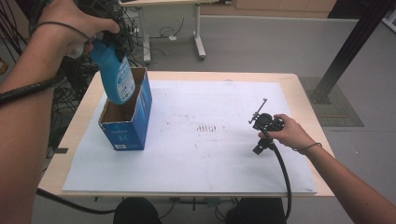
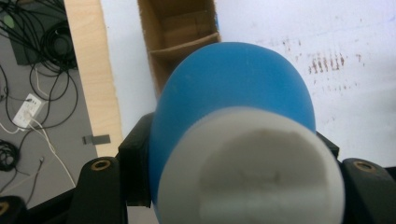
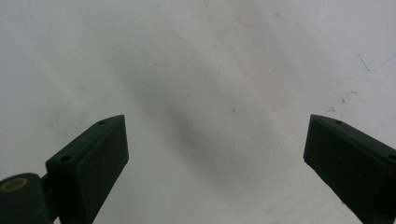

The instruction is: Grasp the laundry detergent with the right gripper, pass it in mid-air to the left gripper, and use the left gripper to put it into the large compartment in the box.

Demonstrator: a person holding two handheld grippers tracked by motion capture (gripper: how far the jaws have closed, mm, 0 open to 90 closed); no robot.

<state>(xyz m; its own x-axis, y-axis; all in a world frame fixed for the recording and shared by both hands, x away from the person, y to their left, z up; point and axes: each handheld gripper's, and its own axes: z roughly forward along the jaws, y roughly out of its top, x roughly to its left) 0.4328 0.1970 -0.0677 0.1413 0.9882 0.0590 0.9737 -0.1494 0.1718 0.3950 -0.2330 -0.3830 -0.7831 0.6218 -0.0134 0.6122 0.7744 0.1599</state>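
Note:
A blue plastic bottle (image 1: 115, 77) with a white cap (image 2: 247, 172) hangs tilted, its lower end at the open top of a blue cardboard box (image 1: 126, 128). My left gripper (image 1: 110, 43) is shut on the bottle just below the cap, held high at the table's left. In the left gripper view the bottle (image 2: 233, 88) covers most of the box's brown inside (image 2: 182, 28), and the black jaws press on both its sides. My right gripper (image 1: 262, 120) rests on the white sheet at the right, pointing down. Its jaws (image 3: 215, 149) stand wide open with nothing between them.
A large white sheet (image 1: 210, 158) with faint reddish marks covers the wooden table (image 1: 303, 93). Cables lie on the floor left of the table (image 2: 32, 93). A black post (image 1: 345, 51) stands beyond the far right corner.

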